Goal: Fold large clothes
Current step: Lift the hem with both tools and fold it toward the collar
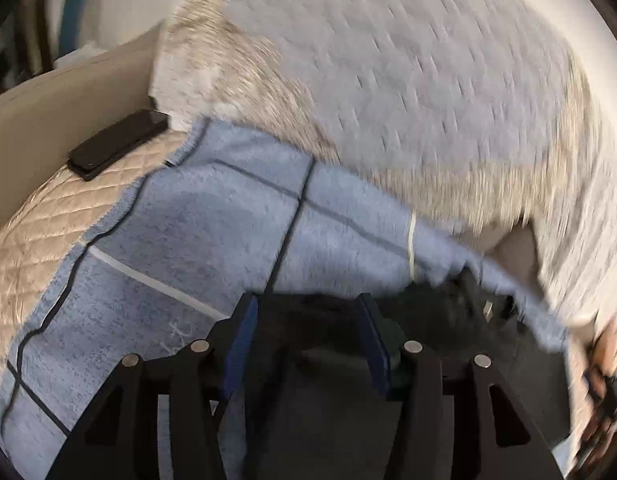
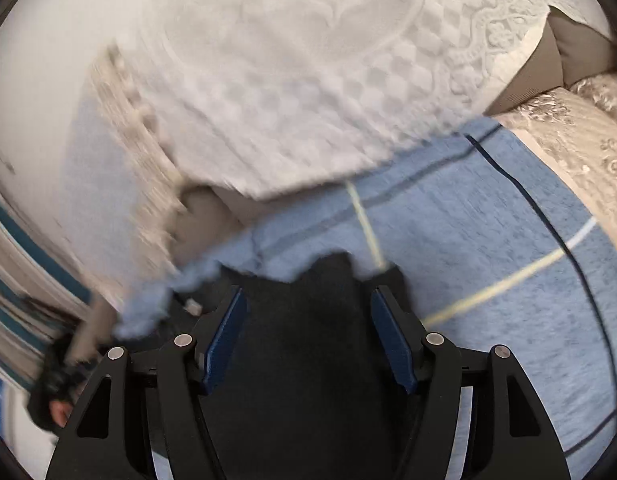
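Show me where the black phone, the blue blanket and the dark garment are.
black phone (image 1: 118, 144), left wrist view, its top face.
blue blanket (image 2: 488, 240), right wrist view, flat middle.
dark garment (image 2: 304, 340), right wrist view, between the fingers.

The left gripper (image 1: 306, 312) is pointing forward with its two blue-padded fingers (image 1: 244, 344) standing apart, and dark cloth is filling the gap between them, though whether the pads are pressing on it cannot be told. The right gripper (image 2: 308, 304) is showing the same pose, its blue pads (image 2: 392, 340) spread with dark fabric lying between them. Each gripper is appearing, blurred, at the lower edge of the other's view, with a hand (image 1: 606, 364) wrapping around it.
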The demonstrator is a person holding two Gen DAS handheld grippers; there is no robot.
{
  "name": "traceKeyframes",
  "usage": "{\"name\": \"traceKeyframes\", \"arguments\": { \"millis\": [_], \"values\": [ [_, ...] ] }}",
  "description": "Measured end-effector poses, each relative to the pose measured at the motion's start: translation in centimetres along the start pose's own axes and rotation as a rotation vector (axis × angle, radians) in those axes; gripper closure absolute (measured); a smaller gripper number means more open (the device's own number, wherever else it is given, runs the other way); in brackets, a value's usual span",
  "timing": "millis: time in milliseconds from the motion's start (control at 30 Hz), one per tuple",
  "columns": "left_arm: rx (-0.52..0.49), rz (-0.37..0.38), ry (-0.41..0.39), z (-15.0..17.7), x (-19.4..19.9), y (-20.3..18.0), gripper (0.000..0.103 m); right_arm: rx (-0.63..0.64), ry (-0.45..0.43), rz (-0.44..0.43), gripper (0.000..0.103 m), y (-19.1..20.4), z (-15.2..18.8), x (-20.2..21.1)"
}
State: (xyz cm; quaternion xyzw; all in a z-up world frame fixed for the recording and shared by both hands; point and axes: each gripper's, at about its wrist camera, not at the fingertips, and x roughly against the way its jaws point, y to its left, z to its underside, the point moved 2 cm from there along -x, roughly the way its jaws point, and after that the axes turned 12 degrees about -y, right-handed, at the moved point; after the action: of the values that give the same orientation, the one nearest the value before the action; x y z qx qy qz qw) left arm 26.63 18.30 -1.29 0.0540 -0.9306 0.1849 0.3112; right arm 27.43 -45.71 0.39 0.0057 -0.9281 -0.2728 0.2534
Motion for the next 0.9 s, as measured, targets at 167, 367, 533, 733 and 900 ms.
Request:
{"name": "traceKeyframes", "arguments": {
  "millis": [167,367,533,733,900],
  "values": [
    [-0.104,-0.013,0.101,0.7,-3.6,-1.7,0.044,0.132,0.111,0.072,0.038,0.3,0.9,-3.4],
    [-0.138,-0.036,0.189,0.2,-8.3,-3.1,0.044,0.209,0.229,0.122,0.038,0.5,0.4,-7.9],
    [-0.146,-0.028,0.213,0.0,-10.3,-3.7,0.043,0.260,0.280,0.160,0.067,0.9,0.9,-9.8],
    [-0.245,-0.020,0.066,0.3,-7.3,-5.0,0.097,0.303,0.135,0.109,0.094,3.2,0.4,-6.7],
    [-0.195,0.040,-0.129,-1.8,-0.8,-5.3,0.098,0.300,-0.006,0.032,0.094,5.5,-1.6,-2.2]
  ]
}}
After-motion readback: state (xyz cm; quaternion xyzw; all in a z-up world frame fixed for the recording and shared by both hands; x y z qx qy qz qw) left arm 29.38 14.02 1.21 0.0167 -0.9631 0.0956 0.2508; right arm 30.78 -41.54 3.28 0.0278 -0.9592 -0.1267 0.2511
